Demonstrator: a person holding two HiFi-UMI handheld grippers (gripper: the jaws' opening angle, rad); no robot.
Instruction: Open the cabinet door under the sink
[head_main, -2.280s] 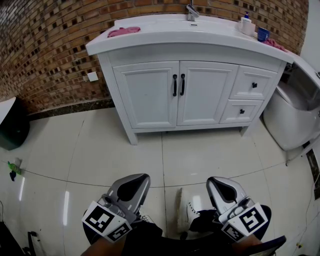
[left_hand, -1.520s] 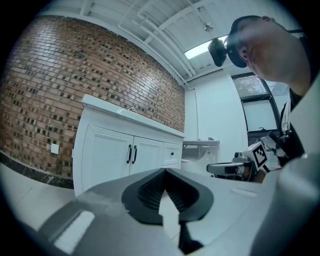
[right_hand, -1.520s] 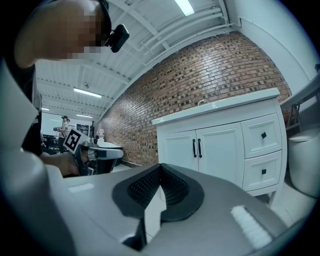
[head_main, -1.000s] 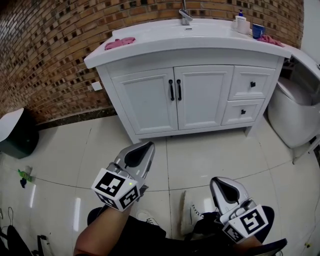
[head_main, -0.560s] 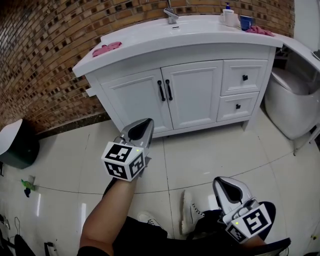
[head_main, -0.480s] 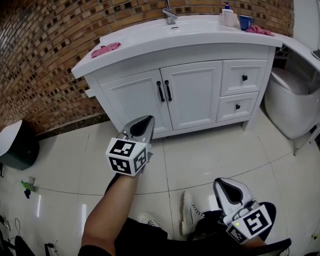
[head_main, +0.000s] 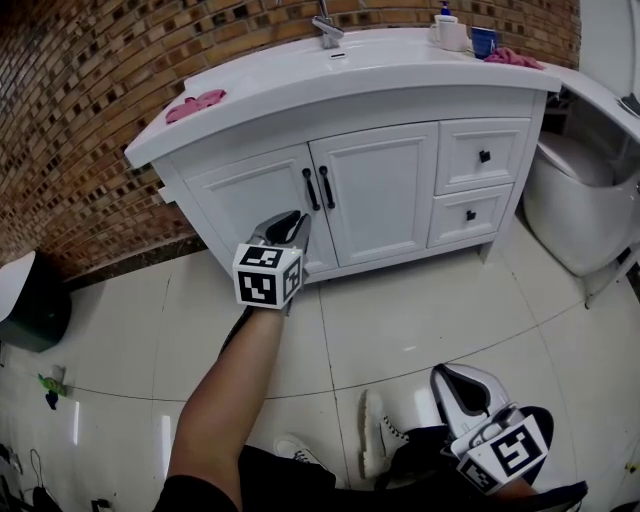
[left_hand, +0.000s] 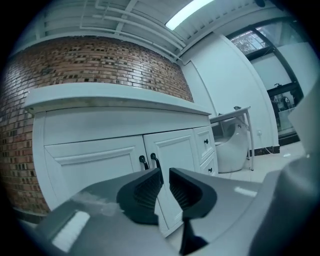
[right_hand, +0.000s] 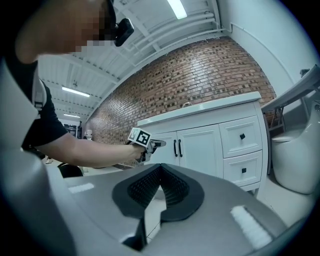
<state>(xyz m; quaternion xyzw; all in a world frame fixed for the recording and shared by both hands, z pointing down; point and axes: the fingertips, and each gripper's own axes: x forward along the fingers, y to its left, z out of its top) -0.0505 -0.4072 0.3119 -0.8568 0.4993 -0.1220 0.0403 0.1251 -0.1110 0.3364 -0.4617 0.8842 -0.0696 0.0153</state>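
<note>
Since the frame of a second ago, the left gripper (head_main: 291, 224) has travelled forward on an outstretched arm and now hovers just in front of the vanity cabinet (head_main: 250, 150). It is level with the lower half of the left door (head_main: 240, 200) and clear of it. Its jaws have just been opening. In the left gripper view (left_hand: 165, 176) they stand a narrow gap apart with nothing between them.

Both cabinet doors are closed, the right door (head_main: 380, 190) flush beside the left. The two black handles (head_main: 318, 187) stand side by side at the middle seam of the cabinet front. In the left gripper view these handles (left_hand: 149, 161) appear just above and beyond the jaw tips, untouched.

The right gripper (head_main: 462, 385) is held low, well back from the cabinet, near the person's shoe (head_main: 375, 440). In its own view (right_hand: 160, 172) the jaw tips meet, with nothing held.

At the right of the cabinet front are two closed drawers (head_main: 478, 182). On the cabinet top sit a faucet (head_main: 326, 28) at the back and a pink cloth (head_main: 195, 102) at the left end.
</note>
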